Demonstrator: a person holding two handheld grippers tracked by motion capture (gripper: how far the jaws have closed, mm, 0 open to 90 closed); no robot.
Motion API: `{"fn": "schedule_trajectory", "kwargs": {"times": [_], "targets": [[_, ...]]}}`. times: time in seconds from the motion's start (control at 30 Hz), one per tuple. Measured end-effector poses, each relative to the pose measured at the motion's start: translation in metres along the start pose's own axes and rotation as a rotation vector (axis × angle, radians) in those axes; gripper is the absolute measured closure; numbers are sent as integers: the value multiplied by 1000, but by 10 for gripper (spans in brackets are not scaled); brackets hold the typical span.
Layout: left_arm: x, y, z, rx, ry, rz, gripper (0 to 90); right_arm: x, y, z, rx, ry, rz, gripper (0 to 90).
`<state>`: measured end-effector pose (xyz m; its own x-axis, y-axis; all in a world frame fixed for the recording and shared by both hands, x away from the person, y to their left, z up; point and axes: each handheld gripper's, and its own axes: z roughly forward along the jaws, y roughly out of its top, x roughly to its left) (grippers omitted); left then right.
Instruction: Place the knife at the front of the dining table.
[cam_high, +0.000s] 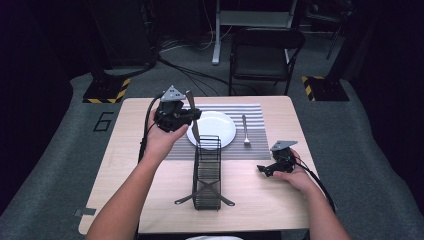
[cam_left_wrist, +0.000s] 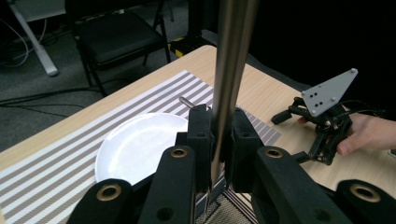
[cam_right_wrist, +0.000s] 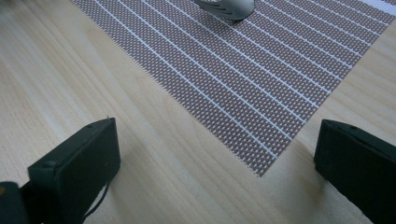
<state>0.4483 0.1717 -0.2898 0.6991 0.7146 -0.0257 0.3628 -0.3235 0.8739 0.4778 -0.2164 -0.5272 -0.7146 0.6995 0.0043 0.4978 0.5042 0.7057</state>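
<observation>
My left gripper (cam_high: 191, 116) is shut on a silver knife (cam_high: 193, 117), held nearly upright above the left edge of the white plate (cam_high: 220, 131). The knife's lower end hangs at the far rim of the black wire caddy (cam_high: 206, 172). In the left gripper view the knife's shaft (cam_left_wrist: 229, 70) rises between the shut jaws of the left gripper (cam_left_wrist: 217, 137), with the plate (cam_left_wrist: 140, 144) behind. A fork (cam_high: 245, 131) lies on the striped placemat (cam_high: 250, 112), right of the plate. My right gripper (cam_high: 263, 170) rests open on the table; the right gripper (cam_right_wrist: 215, 149) faces the placemat corner (cam_right_wrist: 261, 93) and the fork's tines (cam_right_wrist: 226, 7).
The wooden table (cam_high: 125, 165) has bare room left of the caddy and along its front edge. A black folding chair (cam_high: 265, 50) stands beyond the far edge. The other hand's gripper (cam_left_wrist: 322, 123) sits at the right of the left gripper view.
</observation>
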Motion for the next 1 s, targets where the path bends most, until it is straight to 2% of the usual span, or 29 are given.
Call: {"fn": "schedule_trajectory", "kwargs": {"times": [0.2,0.37,0.63,1.0], "targets": [[6,4,-10,-10,26,3,822,0,0,0,-1,0,0,0],[14,2,-15,-14,54,-12,823,0,0,0,0,0,-1,0],[28,-13,-12,-1,95,-45,823,0,0,0,-1,0,0,0],[41,-33,-6,31,146,-60,824,0,0,0,0,0,-2,0]]}}
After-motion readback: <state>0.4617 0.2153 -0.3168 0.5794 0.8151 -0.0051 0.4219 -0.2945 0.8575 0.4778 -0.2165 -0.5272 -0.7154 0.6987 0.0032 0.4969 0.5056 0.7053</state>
